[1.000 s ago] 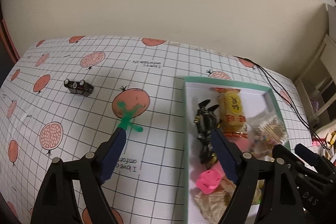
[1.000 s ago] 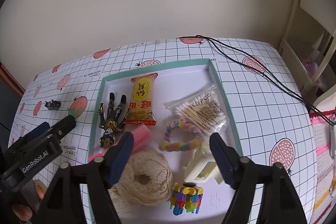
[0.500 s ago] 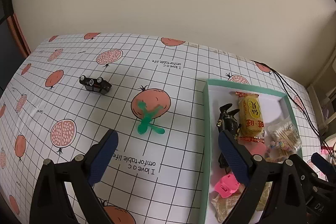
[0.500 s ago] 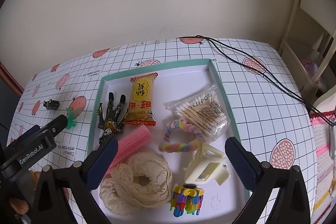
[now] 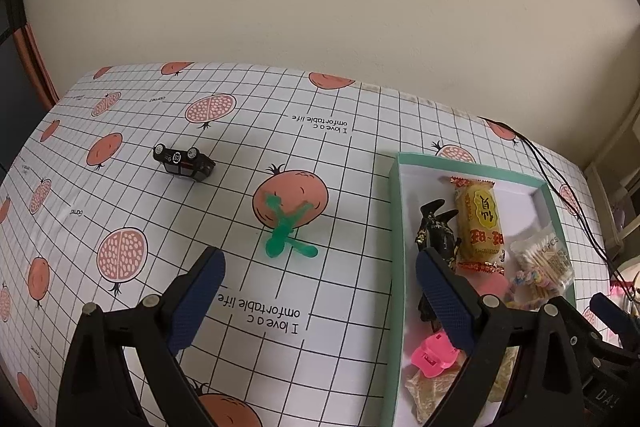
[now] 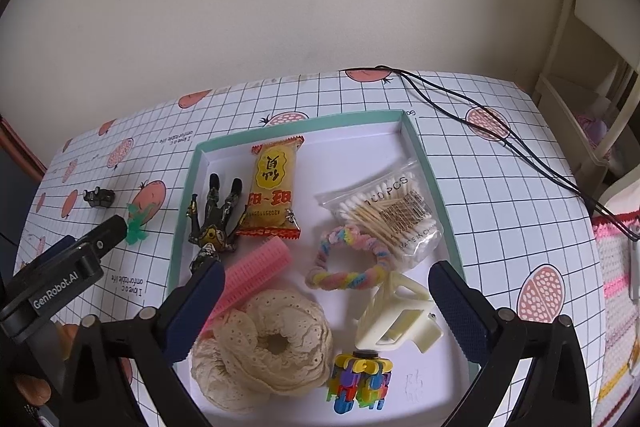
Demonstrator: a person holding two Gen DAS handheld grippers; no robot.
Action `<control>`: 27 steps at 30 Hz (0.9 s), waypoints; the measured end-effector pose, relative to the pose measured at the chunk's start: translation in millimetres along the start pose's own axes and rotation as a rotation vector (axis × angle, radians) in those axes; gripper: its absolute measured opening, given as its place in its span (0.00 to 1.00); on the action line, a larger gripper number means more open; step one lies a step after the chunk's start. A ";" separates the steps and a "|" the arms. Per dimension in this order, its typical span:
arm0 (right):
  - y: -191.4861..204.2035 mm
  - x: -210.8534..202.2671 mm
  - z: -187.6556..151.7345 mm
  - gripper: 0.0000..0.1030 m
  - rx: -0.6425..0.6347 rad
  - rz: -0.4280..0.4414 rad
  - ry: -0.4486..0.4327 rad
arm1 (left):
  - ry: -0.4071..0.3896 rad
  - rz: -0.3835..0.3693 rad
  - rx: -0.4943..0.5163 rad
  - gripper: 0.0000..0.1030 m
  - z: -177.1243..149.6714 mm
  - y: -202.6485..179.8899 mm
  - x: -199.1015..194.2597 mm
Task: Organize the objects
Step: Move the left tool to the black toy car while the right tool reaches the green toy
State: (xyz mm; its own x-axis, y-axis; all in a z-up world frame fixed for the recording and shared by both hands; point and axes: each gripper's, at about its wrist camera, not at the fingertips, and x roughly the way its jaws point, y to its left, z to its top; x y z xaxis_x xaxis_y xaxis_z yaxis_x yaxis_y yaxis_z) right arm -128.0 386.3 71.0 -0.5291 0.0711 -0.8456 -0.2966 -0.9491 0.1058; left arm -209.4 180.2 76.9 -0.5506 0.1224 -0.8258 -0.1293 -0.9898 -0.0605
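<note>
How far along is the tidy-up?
Mostly done: the tray already holds the snack packet, cotton swabs, scrunchies and clips. Nothing is in hand; the left gripper and right gripper are both open and empty. Left: the green figure and black toy car lie on the tablecloth.

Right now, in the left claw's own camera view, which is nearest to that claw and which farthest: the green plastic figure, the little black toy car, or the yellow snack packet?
1. Green plastic figure: just ahead of the open left claw, on the tablecloth.
2. Yellow snack packet: to the right, inside the teal-rimmed tray.
3. Little black toy car: far left, overturned.
</note>
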 end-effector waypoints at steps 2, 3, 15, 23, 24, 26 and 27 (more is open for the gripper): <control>-0.1 -0.1 0.0 1.00 0.000 0.000 -0.001 | 0.001 0.000 0.001 0.93 0.3 1.3 0.2; -0.2 -0.1 0.1 1.00 0.001 0.000 -0.001 | 0.001 0.000 0.002 0.93 0.5 2.1 0.2; 10.3 2.1 0.4 1.00 -0.006 -0.003 0.009 | 0.019 -0.014 -0.025 0.93 3.9 25.8 4.1; 35.8 2.4 2.7 1.00 -0.035 0.023 -0.005 | 0.024 -0.010 -0.060 0.93 10.3 58.9 5.8; 40.5 1.4 3.1 1.00 -0.043 0.026 -0.011 | 0.025 -0.012 -0.069 0.93 11.0 65.1 6.3; 50.1 -0.1 4.3 1.00 -0.052 0.036 -0.026 | 0.027 -0.016 -0.093 0.93 13.2 78.2 7.4; 54.0 -0.5 5.1 1.00 -0.052 0.045 -0.031 | 0.025 -0.017 -0.108 0.93 14.4 85.9 7.3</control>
State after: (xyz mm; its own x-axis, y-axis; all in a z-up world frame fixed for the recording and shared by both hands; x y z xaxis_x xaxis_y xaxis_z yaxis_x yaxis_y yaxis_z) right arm -147.8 336.6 79.8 -0.5656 0.0362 -0.8239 -0.2301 -0.9663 0.1155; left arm -236.4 97.2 73.8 -0.5280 0.1389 -0.8378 -0.0486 -0.9899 -0.1334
